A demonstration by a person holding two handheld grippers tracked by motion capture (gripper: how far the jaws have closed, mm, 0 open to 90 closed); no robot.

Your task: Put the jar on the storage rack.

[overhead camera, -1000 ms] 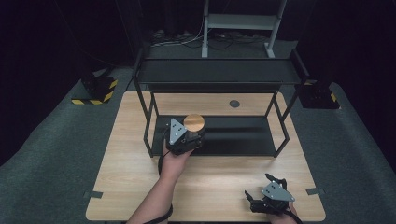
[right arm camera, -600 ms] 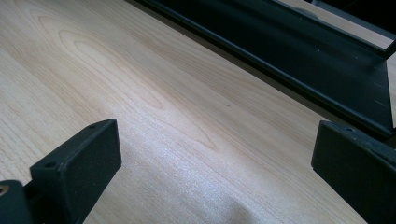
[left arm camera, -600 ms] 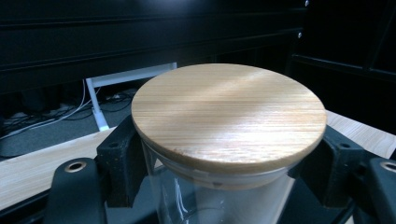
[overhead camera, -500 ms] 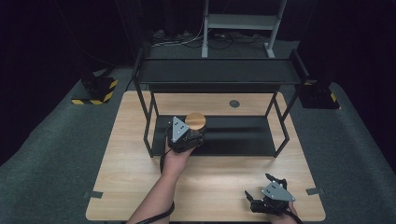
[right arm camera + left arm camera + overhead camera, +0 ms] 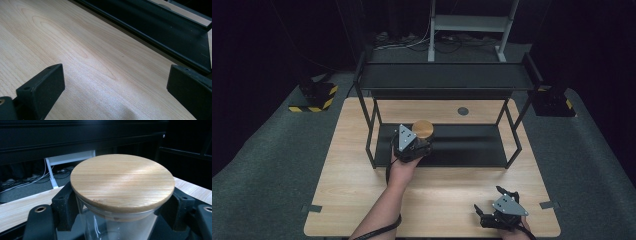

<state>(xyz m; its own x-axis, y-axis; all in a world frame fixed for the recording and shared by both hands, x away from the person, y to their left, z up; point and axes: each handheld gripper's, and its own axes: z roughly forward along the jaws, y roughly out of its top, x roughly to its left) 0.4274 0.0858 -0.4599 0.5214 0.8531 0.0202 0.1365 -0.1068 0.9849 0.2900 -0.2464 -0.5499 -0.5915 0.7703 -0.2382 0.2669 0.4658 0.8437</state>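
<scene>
Left gripper (image 5: 418, 146) is clamping a clear glass jar (image 5: 117, 230) just under its round wooden lid (image 5: 122, 181). In the left gripper view both jaws are pressing the glass wall from either side, lid rim overhanging them. The jar is sitting squarely between the jaws, directly ahead of the hand, long axis upright, lid flat and level on top.

In the high view the lid (image 5: 423, 128) is showing just beyond the gripper body, over the near-left part of the lower shelf (image 5: 472, 145) of the black metal rack (image 5: 447, 80). Whether the jar base is touching that shelf or hanging just above it: cannot tell, the gripper is covering the base.

Right gripper (image 5: 496, 216) is resting at the near right edge of the wooden table (image 5: 347, 195), jaws standing wide apart with nothing between them; its own view is looking across bare table (image 5: 82, 50) toward the rack's lower frame (image 5: 160, 32).

Judgement: the step in hand looks like placing the jar on, or taking it off, the lower shelf. The relation that matters: the jar is in the left jaws, axis vertical, with the upper shelf overhead, so travel should be staying level and low. The left hand is the one at the jar; the right is well apart from it and idle.
</scene>
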